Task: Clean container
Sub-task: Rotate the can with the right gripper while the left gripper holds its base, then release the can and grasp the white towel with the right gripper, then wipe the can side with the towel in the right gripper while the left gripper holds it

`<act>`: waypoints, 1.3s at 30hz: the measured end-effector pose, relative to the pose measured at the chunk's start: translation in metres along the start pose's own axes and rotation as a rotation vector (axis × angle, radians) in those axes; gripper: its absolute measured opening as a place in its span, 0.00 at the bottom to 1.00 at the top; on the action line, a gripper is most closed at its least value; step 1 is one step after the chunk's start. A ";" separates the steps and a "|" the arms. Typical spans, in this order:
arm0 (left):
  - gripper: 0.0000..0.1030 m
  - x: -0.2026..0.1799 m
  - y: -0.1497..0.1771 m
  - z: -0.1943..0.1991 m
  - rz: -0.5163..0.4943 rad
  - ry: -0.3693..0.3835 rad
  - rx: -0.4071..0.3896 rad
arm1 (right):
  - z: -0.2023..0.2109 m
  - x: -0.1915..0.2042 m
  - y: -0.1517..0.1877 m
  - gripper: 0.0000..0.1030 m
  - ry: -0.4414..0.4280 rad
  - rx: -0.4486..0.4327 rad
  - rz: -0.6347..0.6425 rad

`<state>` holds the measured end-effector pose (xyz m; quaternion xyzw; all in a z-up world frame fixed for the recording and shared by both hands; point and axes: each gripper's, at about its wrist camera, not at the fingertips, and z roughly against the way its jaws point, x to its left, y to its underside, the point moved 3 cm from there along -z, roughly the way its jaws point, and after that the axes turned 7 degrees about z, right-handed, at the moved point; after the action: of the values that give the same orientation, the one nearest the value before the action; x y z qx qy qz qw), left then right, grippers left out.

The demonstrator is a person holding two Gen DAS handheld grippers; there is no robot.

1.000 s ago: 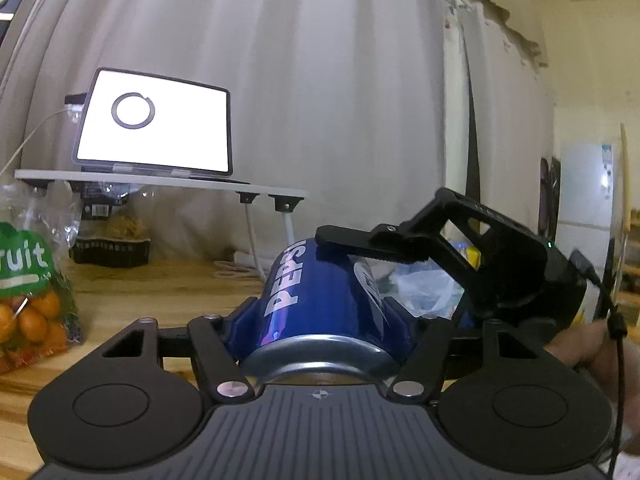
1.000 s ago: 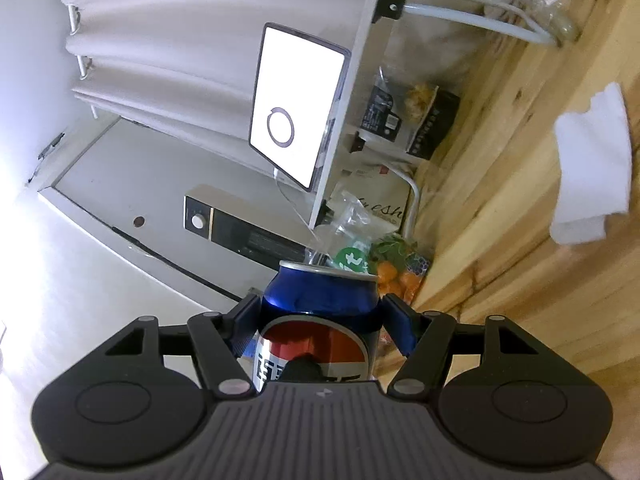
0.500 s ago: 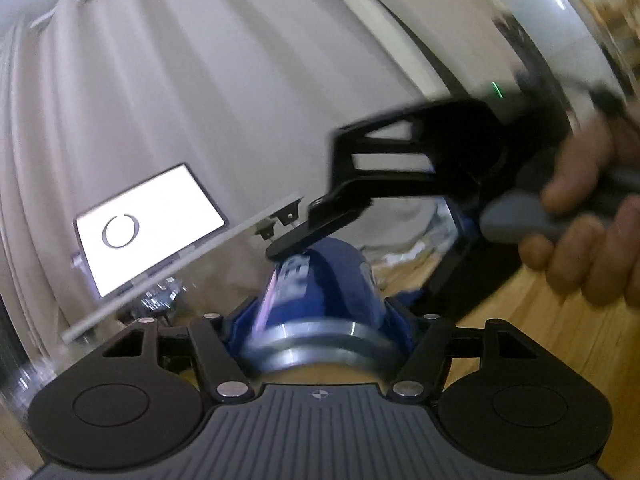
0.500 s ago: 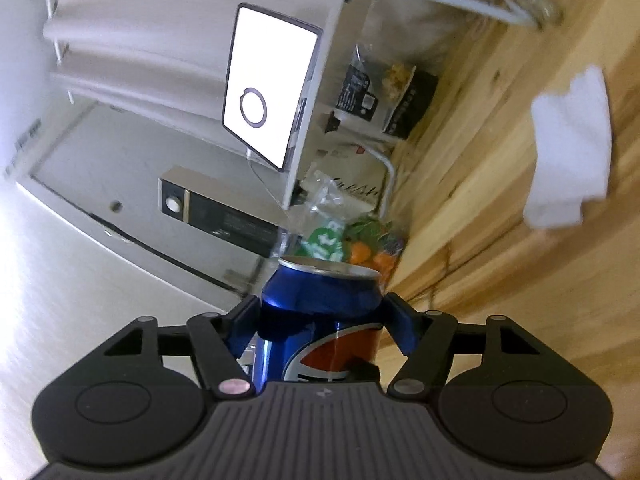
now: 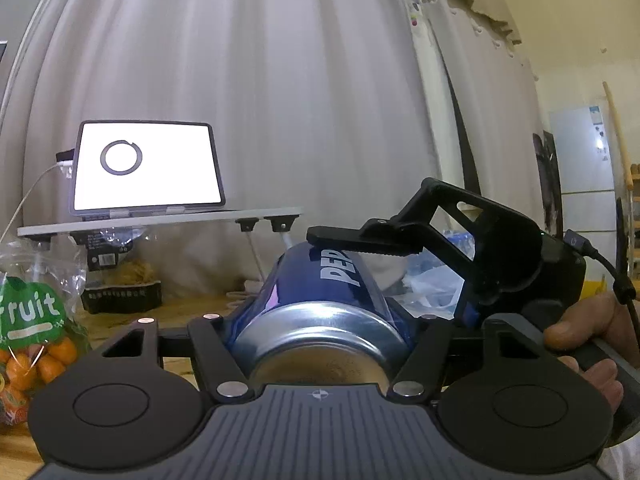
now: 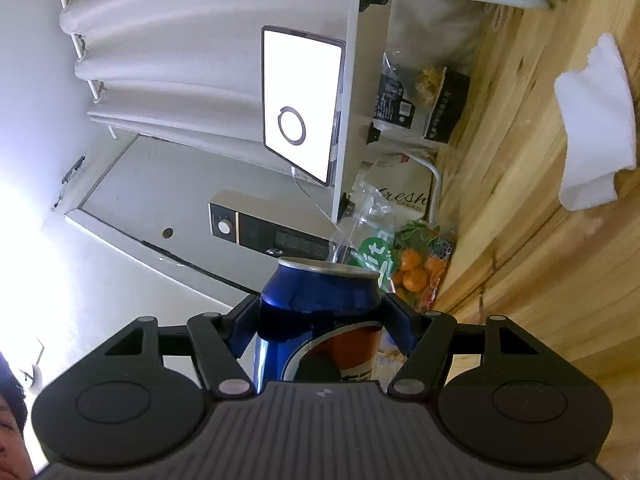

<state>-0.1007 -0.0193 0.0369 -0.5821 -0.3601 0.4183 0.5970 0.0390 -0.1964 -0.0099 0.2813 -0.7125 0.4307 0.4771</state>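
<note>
1. The left gripper (image 5: 320, 320) is clenched on the blue Pepsi can (image 5: 316, 300). The can lies between its two fingers, with the silver bottom end turned toward the camera.
2. The right gripper (image 6: 320, 316) grasps the same can (image 6: 320, 300) from the other direction. Its fingers press both sides of the blue body, and the silver rim of the can points away from this gripper.
3. In the left wrist view, one black finger of the right gripper (image 5: 362, 240) lies on the upper side of the can, ahead of the left gripper. A hand (image 5: 588, 336) holds that gripper's handle, at the right.
4. The can is held in the air between both grippers, above the wooden table (image 6: 540, 280).
5. Ahead of the right gripper and to its right, a white cloth (image 6: 592, 128) lies on the table.
6. To the left of the left gripper there is a bag of oranges (image 5: 28, 340). Further ahead, a lit tablet (image 5: 146, 166) stands on a small white stand (image 5: 160, 220).
</note>
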 end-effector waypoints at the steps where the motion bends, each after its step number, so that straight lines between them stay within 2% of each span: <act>1: 0.65 0.001 0.002 0.000 0.002 -0.003 0.010 | 0.000 -0.001 -0.001 0.68 0.013 0.007 -0.002; 3: 0.65 0.013 0.003 -0.009 0.010 -0.040 0.043 | 0.001 0.001 -0.005 0.76 0.068 0.012 0.030; 6: 0.65 0.034 0.008 -0.024 0.020 -0.097 0.127 | 0.013 0.011 -0.022 0.82 0.213 -0.026 0.192; 7: 0.65 0.039 0.011 -0.030 0.017 -0.113 0.159 | 0.016 0.014 -0.030 0.82 0.294 -0.029 0.262; 9: 0.65 0.045 0.018 -0.039 0.020 -0.123 0.210 | 0.014 0.016 -0.044 0.82 0.531 -0.005 0.456; 11: 0.65 0.050 0.024 -0.047 0.025 -0.131 0.260 | 0.000 0.014 -0.050 0.82 0.771 0.076 0.666; 13: 0.65 0.050 0.027 -0.051 0.023 -0.132 0.285 | -0.015 0.007 -0.052 0.79 0.908 0.152 0.814; 18: 0.65 0.044 0.032 -0.057 -0.009 -0.133 0.325 | -0.050 -0.010 -0.041 0.71 1.005 0.280 1.031; 21: 0.65 0.042 0.032 -0.060 -0.017 -0.131 0.328 | -0.058 -0.023 -0.034 0.70 1.049 0.330 1.092; 22: 0.65 0.041 0.032 -0.060 -0.022 -0.131 0.327 | -0.060 -0.026 -0.034 0.67 1.055 0.342 1.093; 23: 0.65 0.040 0.033 -0.060 -0.029 -0.135 0.325 | -0.059 -0.028 -0.036 0.52 1.043 0.349 1.077; 24: 0.65 0.038 0.033 -0.059 -0.039 -0.137 0.319 | -0.059 -0.029 -0.037 0.33 1.025 0.353 1.055; 26: 0.65 0.035 0.033 -0.058 -0.057 -0.138 0.309 | -0.059 -0.029 -0.041 0.26 1.035 0.370 1.049; 28: 0.65 0.033 0.033 -0.058 -0.072 -0.135 0.311 | -0.056 -0.025 -0.044 0.10 1.021 0.373 1.038; 31: 0.65 0.031 0.033 -0.058 -0.079 -0.129 0.314 | -0.051 0.001 -0.043 0.10 0.908 0.321 0.989; 34: 0.65 0.029 0.033 -0.057 -0.086 -0.129 0.310 | -0.055 0.052 -0.027 0.10 0.682 0.274 0.965; 36: 0.65 0.028 0.033 -0.056 -0.095 -0.129 0.305 | -0.061 0.079 -0.013 0.10 0.542 0.282 0.949; 39: 0.65 0.024 0.033 -0.056 -0.117 -0.129 0.298 | -0.079 0.099 0.012 0.10 0.436 0.354 0.959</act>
<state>-0.0430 -0.0200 -0.0009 -0.4373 -0.3650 0.4678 0.6758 0.0255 -0.1204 0.0910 -0.0945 -0.5624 0.7610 0.3093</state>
